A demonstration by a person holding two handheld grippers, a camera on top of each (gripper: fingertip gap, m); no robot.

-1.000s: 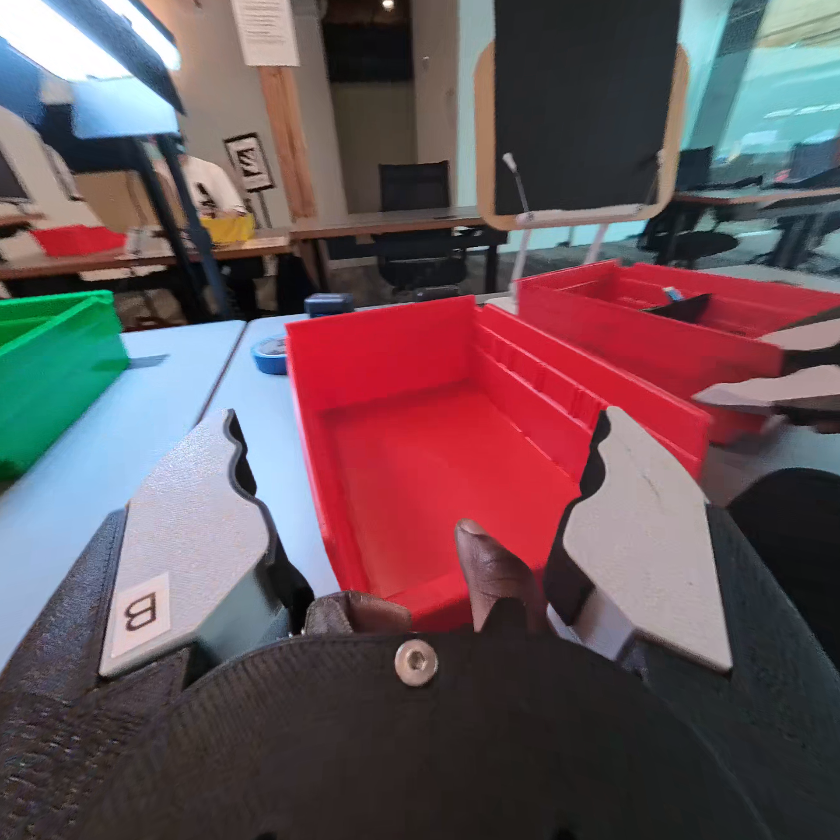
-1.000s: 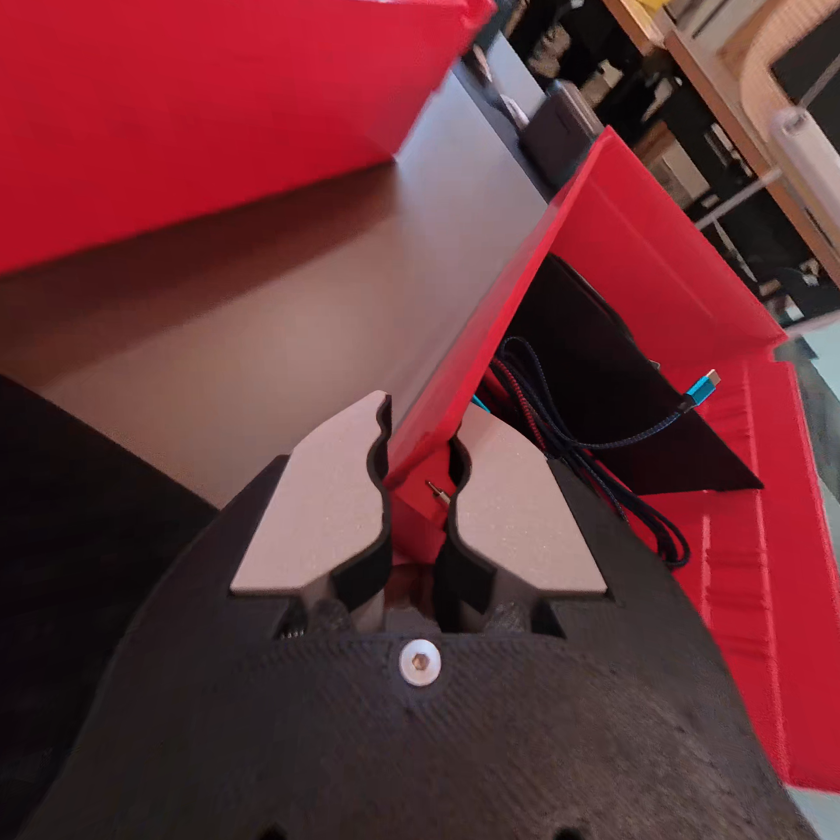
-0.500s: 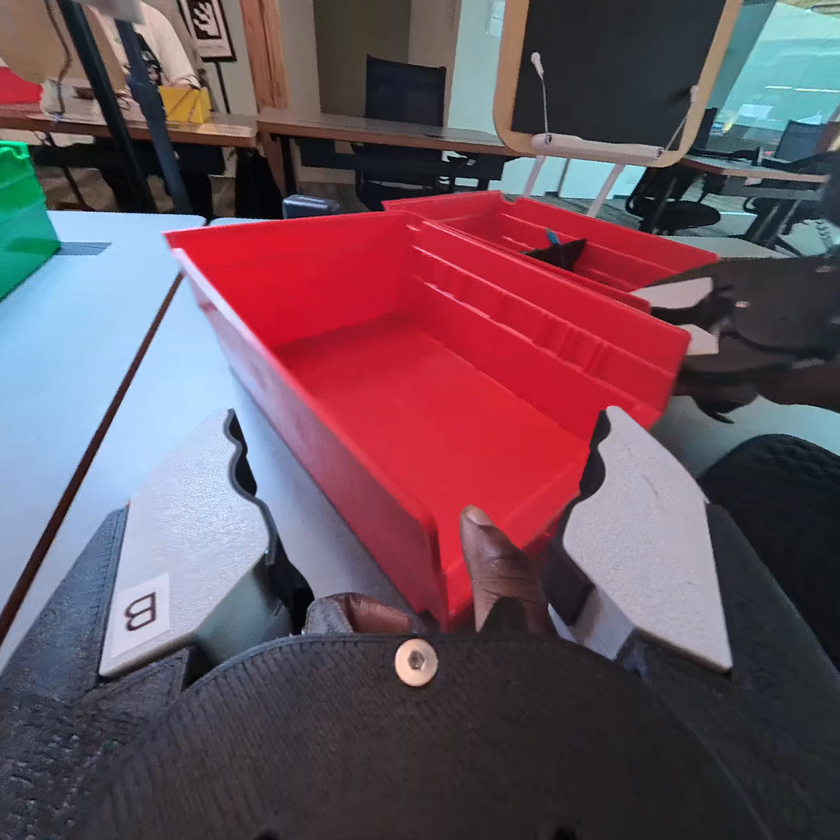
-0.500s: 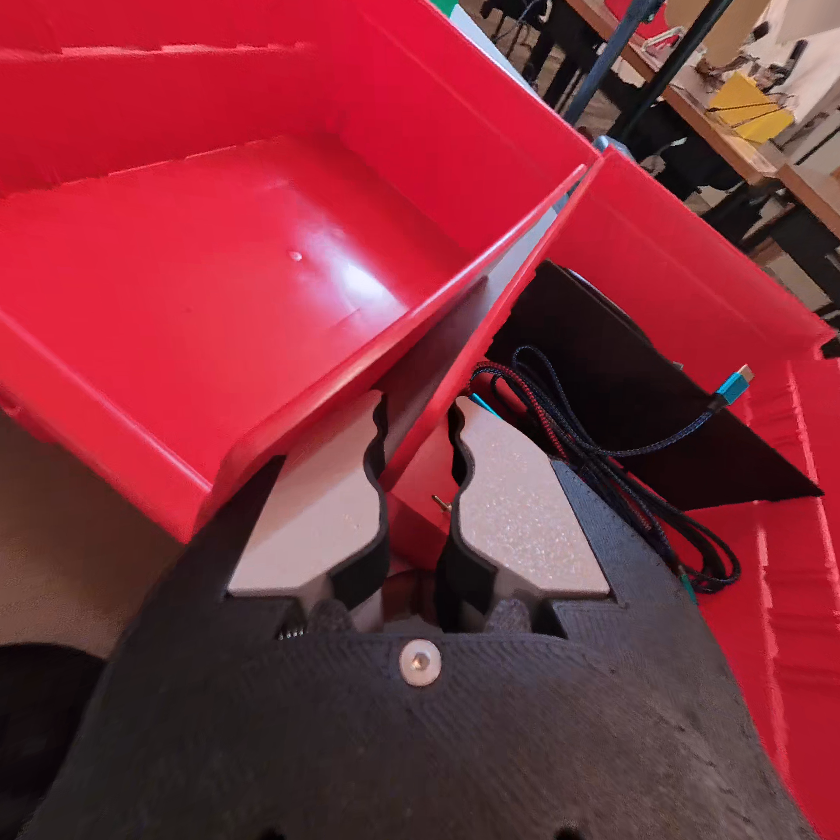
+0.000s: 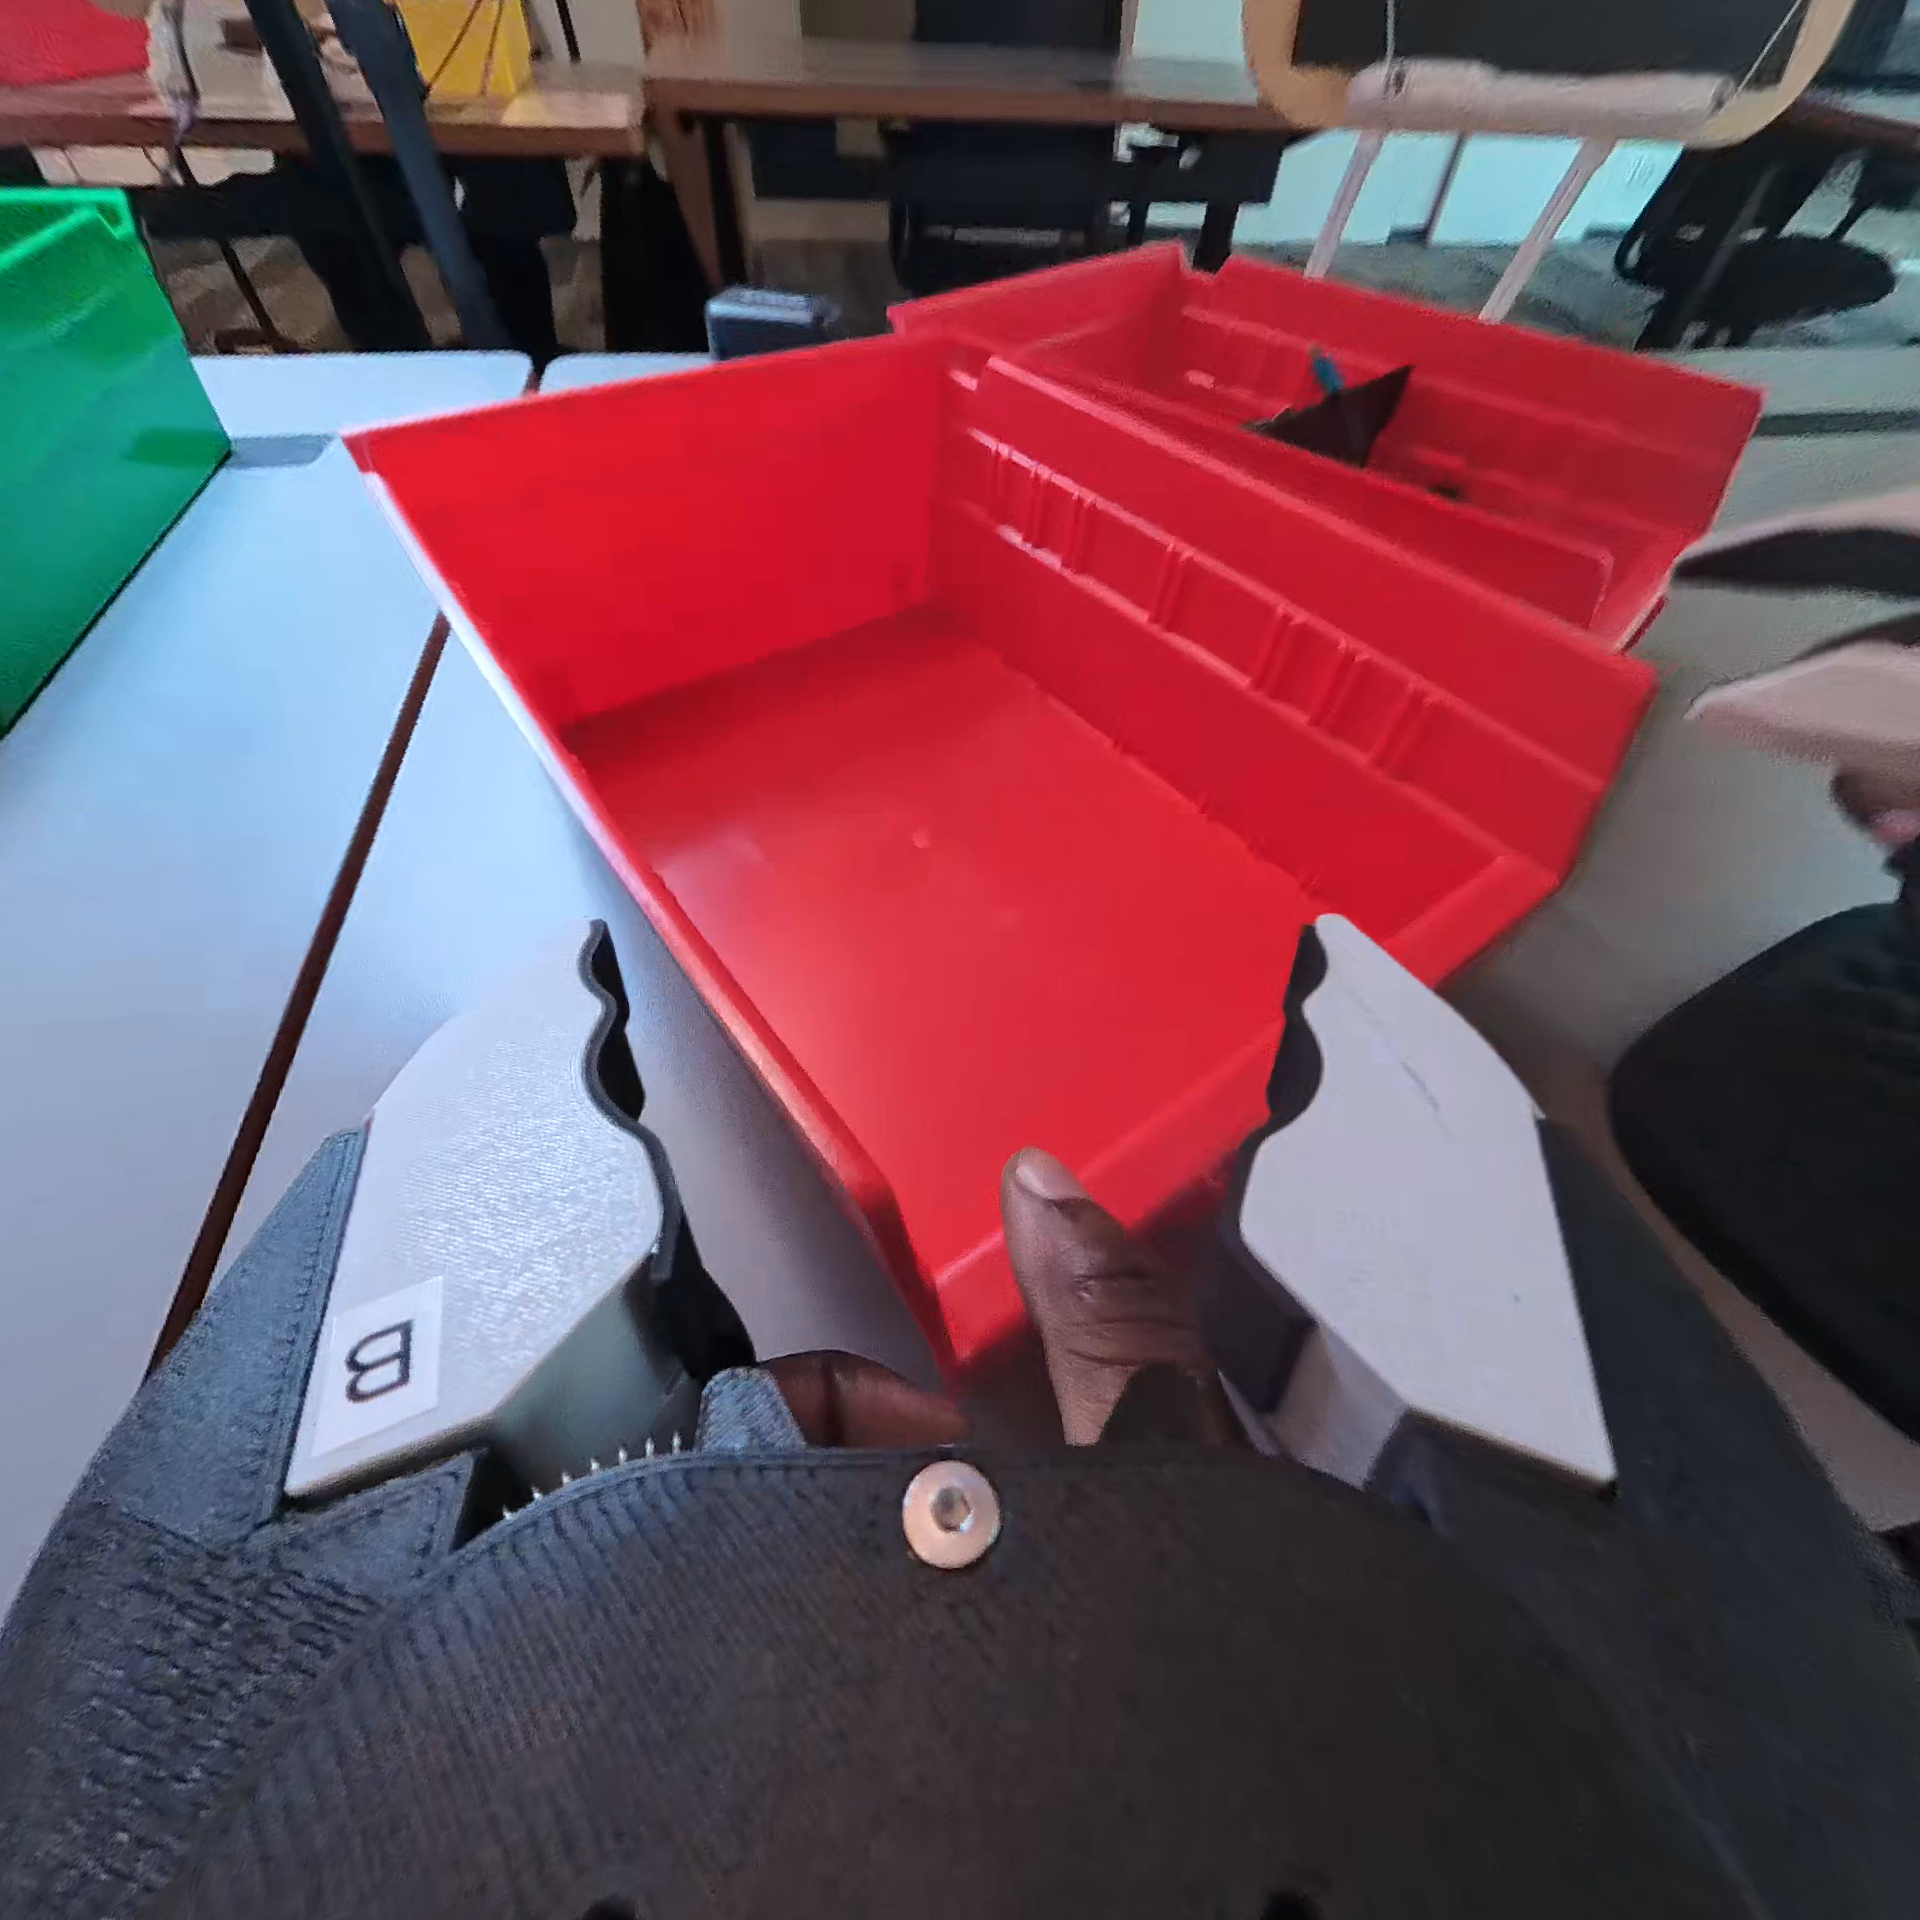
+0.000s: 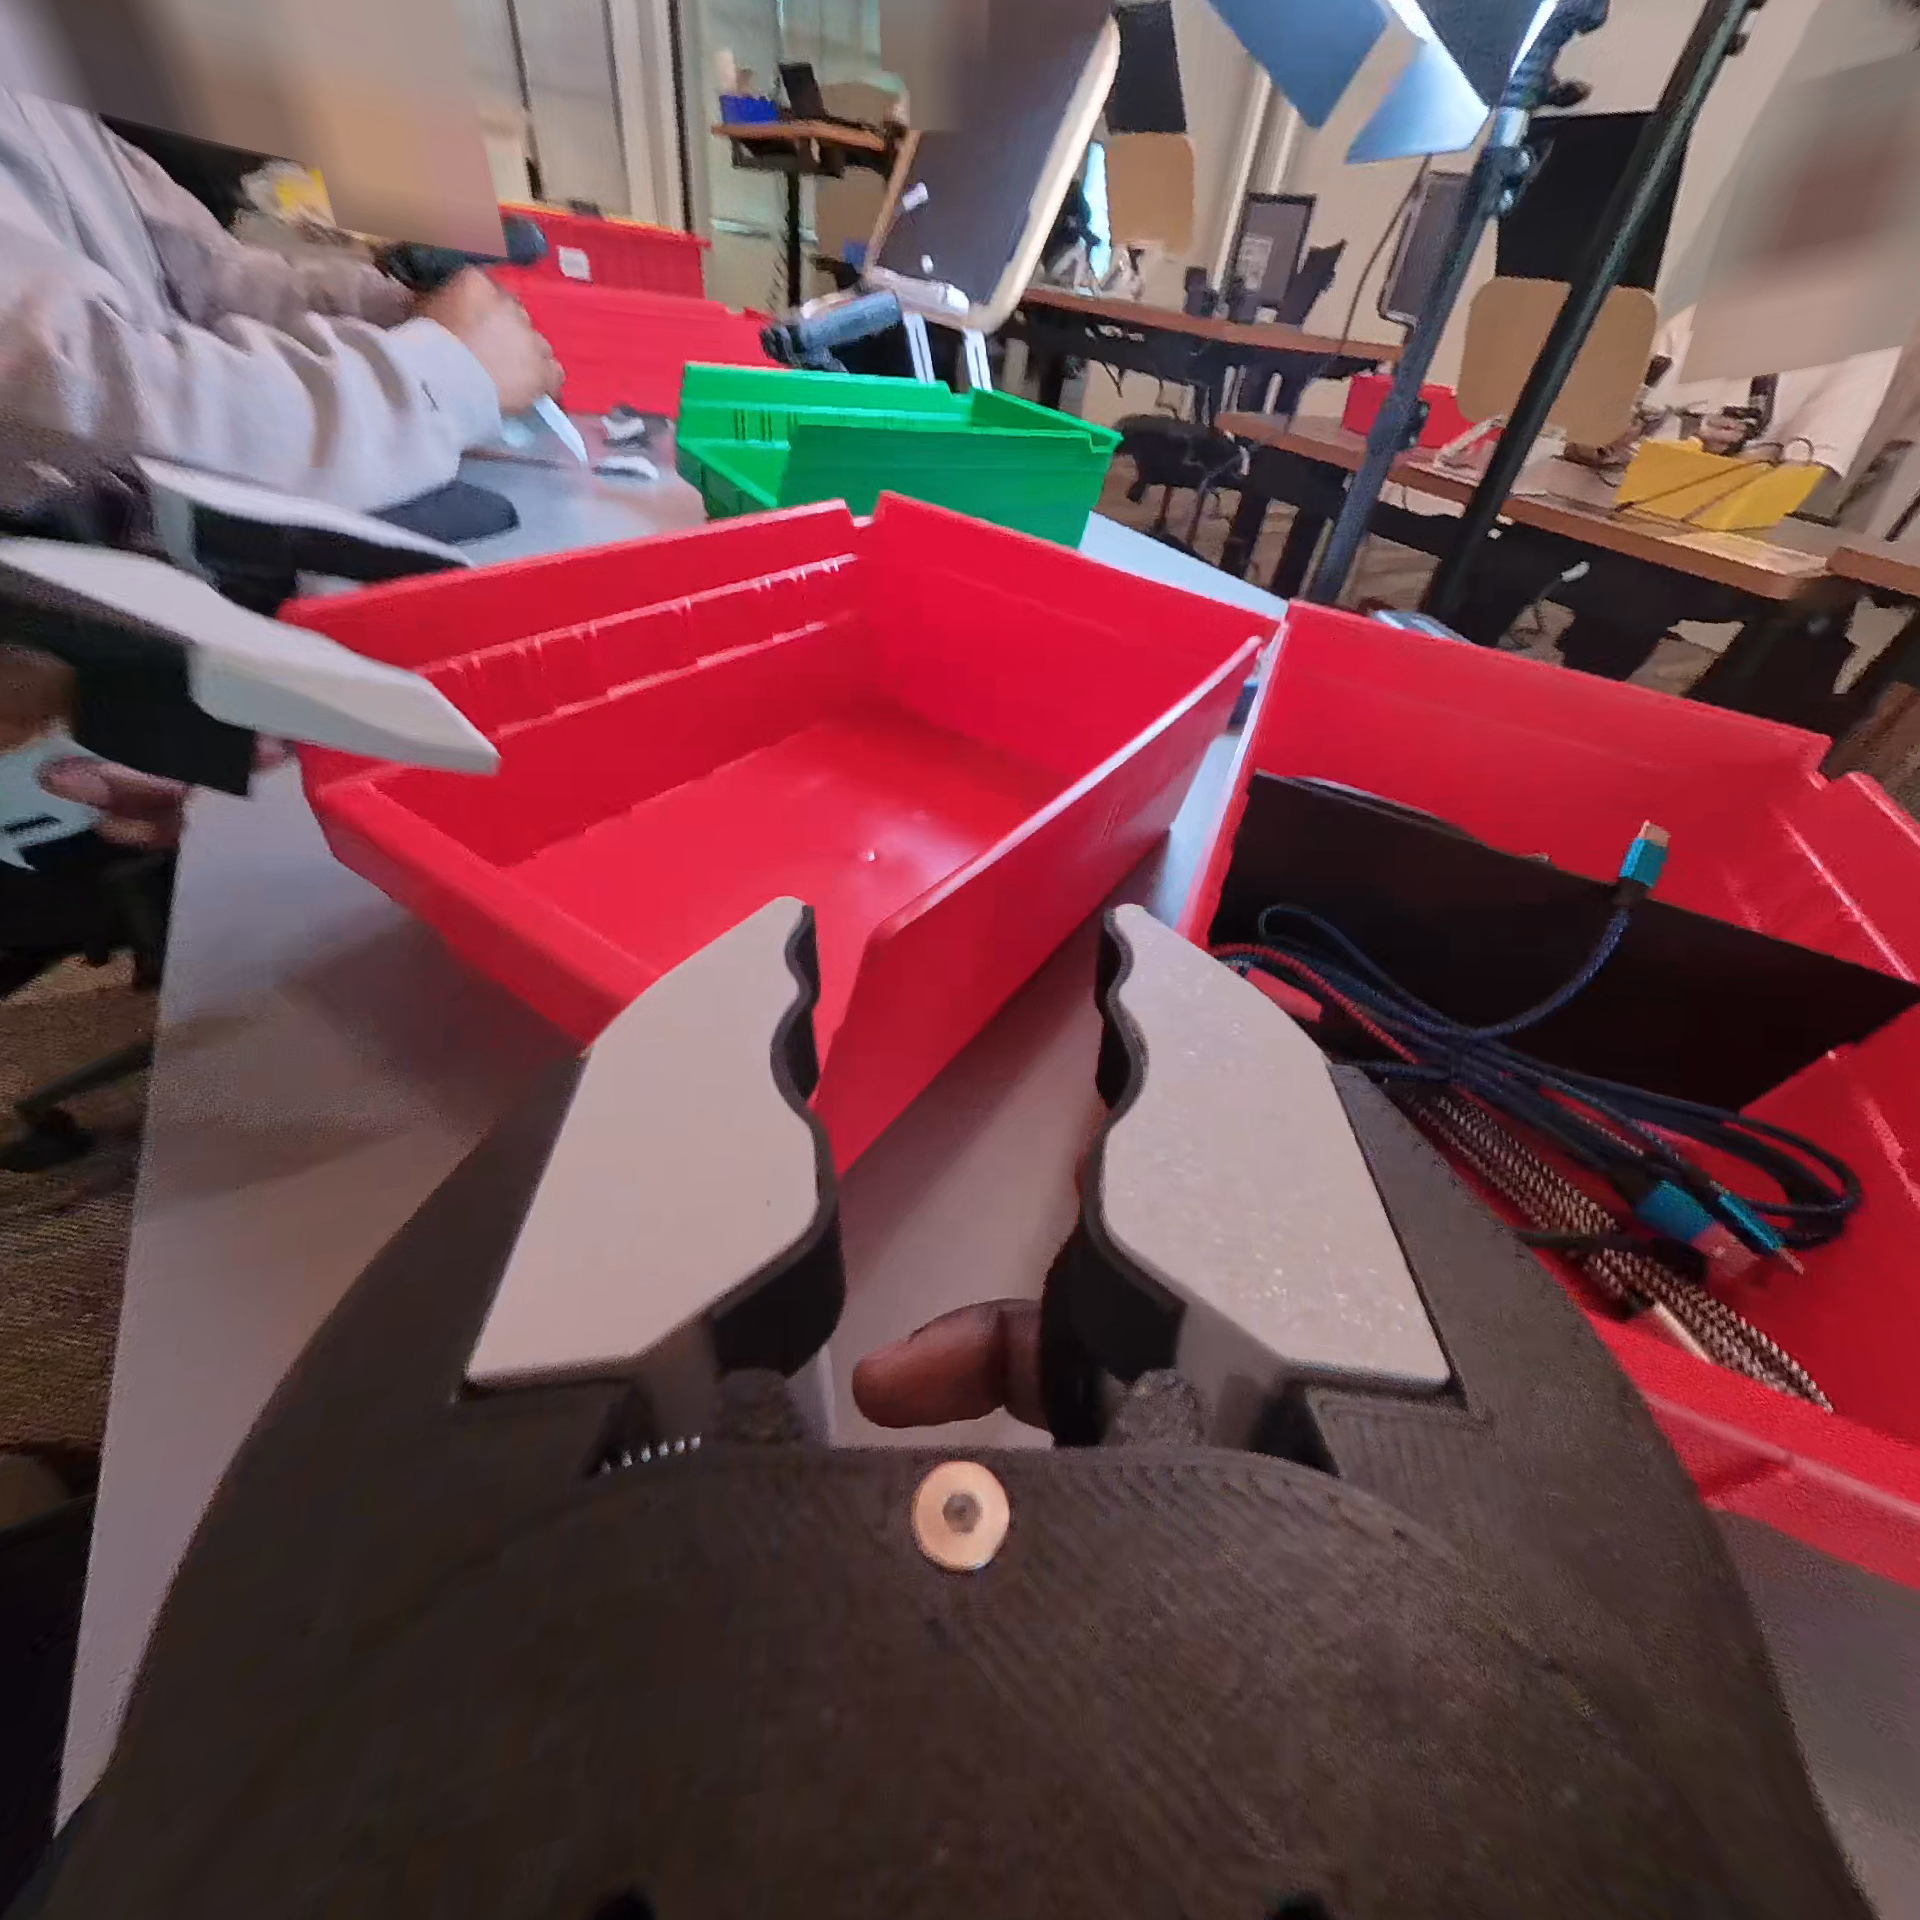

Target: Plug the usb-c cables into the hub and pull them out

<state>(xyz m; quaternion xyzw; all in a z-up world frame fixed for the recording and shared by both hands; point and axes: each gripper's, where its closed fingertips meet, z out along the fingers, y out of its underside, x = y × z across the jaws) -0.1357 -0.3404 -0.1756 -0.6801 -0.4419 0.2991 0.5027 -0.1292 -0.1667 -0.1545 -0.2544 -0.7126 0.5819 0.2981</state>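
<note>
The left gripper [image 5: 951, 956] gapes wide over an empty red bin [image 5: 727, 540]. The right gripper [image 6: 956, 935] hangs parted, gripping nothing, while the usb-c cables [image 6: 1621, 1132] lie coiled in the right-hand red bin [image 6: 1507, 748].

The usb-c cables [image 6: 1621, 1132] lie loosely coiled in the right-hand red bin [image 6: 1558, 727], against its near wall and in front of a black panel [image 6: 1507, 935] that stands tilted inside. They are braided: dark blue, red-and-dark, and a pale woven one. 1 blue-sleeved plug [image 6: 1645, 854] sticks up over the panel's top edge; 2 more blue plugs [image 6: 1704, 1216] rest on the bin floor. No hub can be made out.
</note>
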